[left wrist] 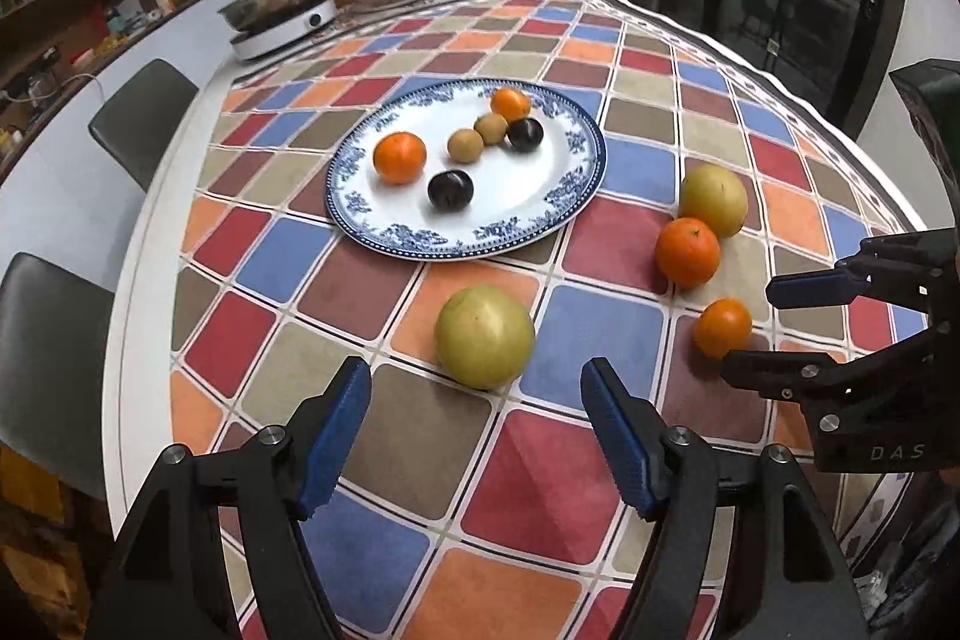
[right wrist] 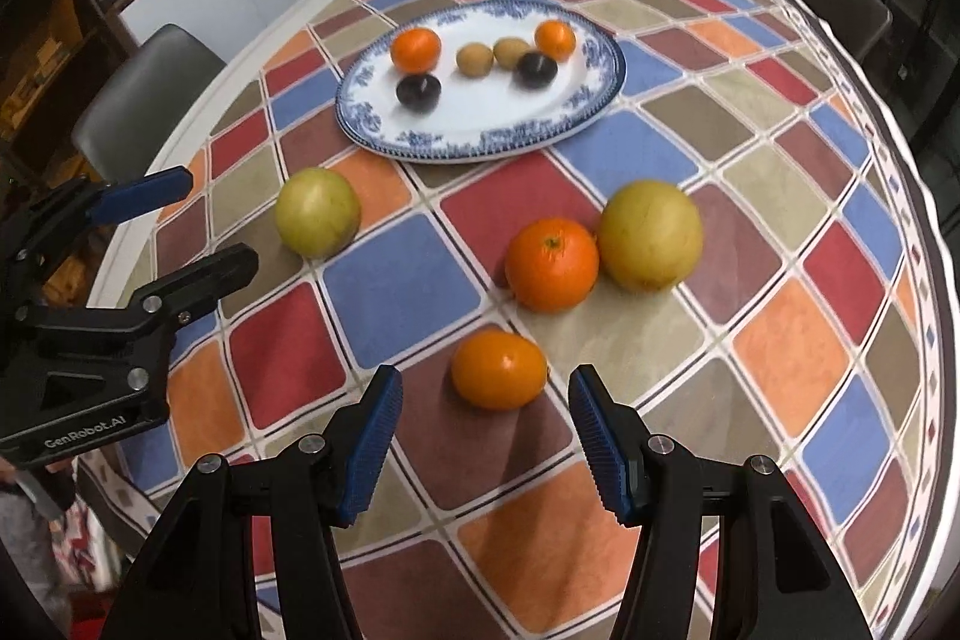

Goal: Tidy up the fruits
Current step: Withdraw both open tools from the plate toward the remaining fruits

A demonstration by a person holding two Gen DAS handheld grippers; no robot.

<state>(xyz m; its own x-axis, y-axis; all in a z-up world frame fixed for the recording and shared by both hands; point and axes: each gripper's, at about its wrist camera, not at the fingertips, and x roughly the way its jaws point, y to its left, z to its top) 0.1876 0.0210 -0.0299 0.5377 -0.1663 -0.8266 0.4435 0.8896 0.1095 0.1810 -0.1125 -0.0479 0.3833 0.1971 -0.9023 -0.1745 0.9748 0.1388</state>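
checkered tablecloth bears fruit; both tools gape empty.

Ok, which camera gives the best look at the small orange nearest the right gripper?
The right wrist view: the small orange sits close and unobstructed just ahead of the open right gripper. In the left wrist view the same orange is smaller, off to the side, its lower edge partly cut off by a right gripper finger.

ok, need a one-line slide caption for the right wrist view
Right gripper with open jaws above a small orange on the checked tablecloth; blue-rimmed plate of fruit beyond.
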